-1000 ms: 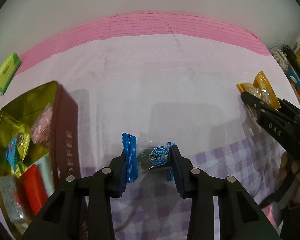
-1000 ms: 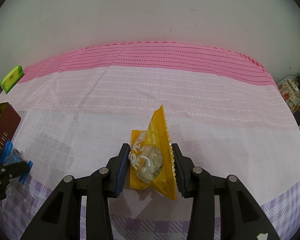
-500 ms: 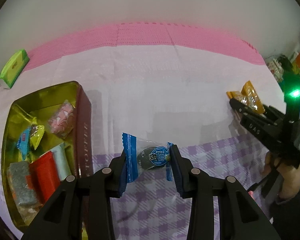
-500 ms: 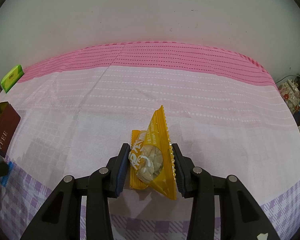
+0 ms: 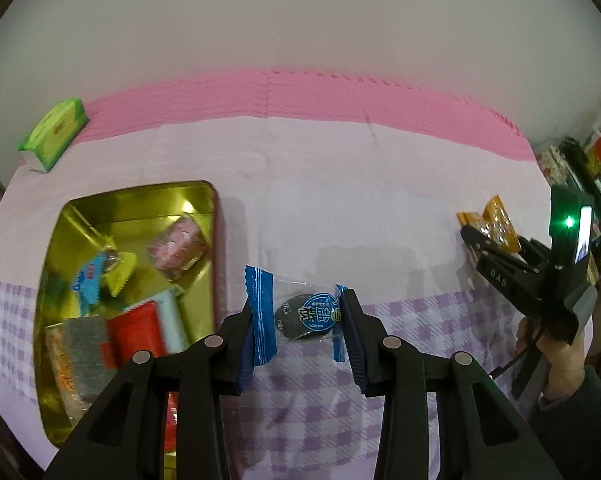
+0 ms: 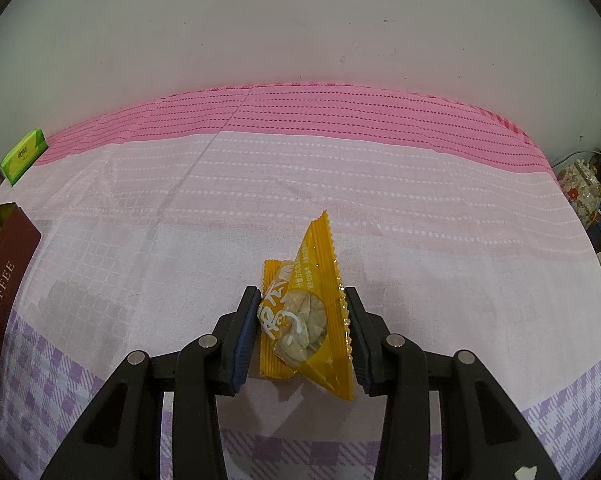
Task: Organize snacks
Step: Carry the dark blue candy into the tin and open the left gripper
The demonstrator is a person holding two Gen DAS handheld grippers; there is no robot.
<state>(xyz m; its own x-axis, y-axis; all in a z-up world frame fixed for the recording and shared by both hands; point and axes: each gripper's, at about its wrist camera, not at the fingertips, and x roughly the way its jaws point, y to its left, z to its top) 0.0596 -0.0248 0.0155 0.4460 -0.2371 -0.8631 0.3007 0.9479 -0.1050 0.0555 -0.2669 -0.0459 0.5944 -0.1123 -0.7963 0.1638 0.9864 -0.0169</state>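
Observation:
My left gripper (image 5: 298, 334) is shut on a blue-wrapped candy (image 5: 300, 316) and holds it above the cloth, just right of an open gold tin (image 5: 206, 200) that holds several wrapped snacks. My right gripper (image 6: 302, 330) is shut on an orange snack packet (image 6: 312, 312) and holds it low over the pink cloth. The right gripper (image 5: 474, 238) and its orange packet (image 5: 496, 226) also show at the far right of the left wrist view. The tin's brown side marked TOFFEE (image 6: 4, 304) shows at the left edge of the right wrist view.
A green packet (image 5: 54, 132) lies at the back left of the table; it also shows in the right wrist view (image 6: 22, 154). A white wall stands behind the table. Boxes and clutter (image 6: 584, 192) sit beyond the table's right edge.
My left gripper has risen and swung so that the tin now sits closer to it and shows more of its inside. The right gripper has stayed still with its packet.

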